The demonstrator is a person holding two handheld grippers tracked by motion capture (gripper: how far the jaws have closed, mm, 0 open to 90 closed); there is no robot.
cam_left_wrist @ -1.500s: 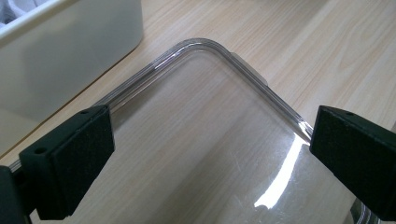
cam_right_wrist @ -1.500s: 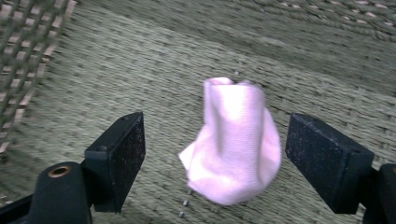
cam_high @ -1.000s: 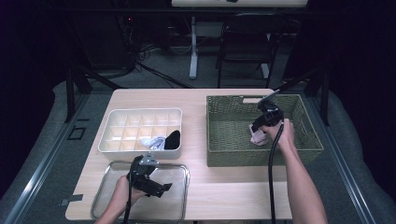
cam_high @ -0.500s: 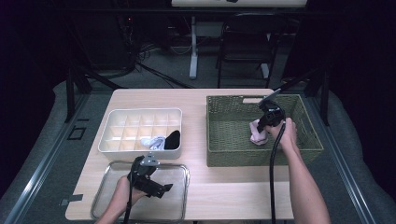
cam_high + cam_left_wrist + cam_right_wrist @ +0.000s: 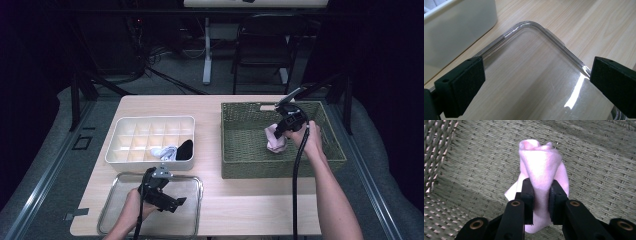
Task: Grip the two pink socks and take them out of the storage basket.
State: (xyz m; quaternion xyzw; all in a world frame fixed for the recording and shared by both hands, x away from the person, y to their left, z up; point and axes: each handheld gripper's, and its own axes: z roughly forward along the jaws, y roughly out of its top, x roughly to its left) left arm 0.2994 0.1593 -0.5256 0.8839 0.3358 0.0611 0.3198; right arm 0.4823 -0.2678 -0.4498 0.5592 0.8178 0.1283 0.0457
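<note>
Since the earlier frame, right gripper [image 5: 278, 134] has just been closing its jaws and has come up a bit inside the basket w/ a pink sock between the pads; left hand hasn't shifted.

Left to right: left gripper [image 5: 172, 203] sits low over a clear plastic tray [image 5: 116, 196], rectangular w/ rounded corners & a raised glossy rim, wood grain showing thru it. Left gripper view: two black foam-faced pads [image 5: 467, 85] stand wide apart, nothing between them, tray corner [image 5: 529, 24] ahead.

Just behind the tray, a white plastic organizer box [image 5: 126, 145], rectangular, split into a grid of small square cells. Near its front right, one cell holds a light grey-white sock roll [image 5: 165, 152], next cell a black sock [image 5: 185, 149].

Tabletop [image 5: 210, 115] is pale wood laminate, smooth.

Right half: olive-green woven basket [image 5: 240, 160], rectangular, coarse ribbed weave, slot handle in the far wall. Inside it the pink sock [image 5: 274, 142] hangs from the right gripper, apparently clear of the basket floor. Right gripper view: sock [image 5: 541, 160] is soft knit, rolled into a blunt bundle, its mid part pinched narrow between the two black pads [image 5: 527, 192], loose end drooping below. Jaws clamped tight on it. Black cable [image 5: 296, 175] trails back along the person's right forearm.
</note>
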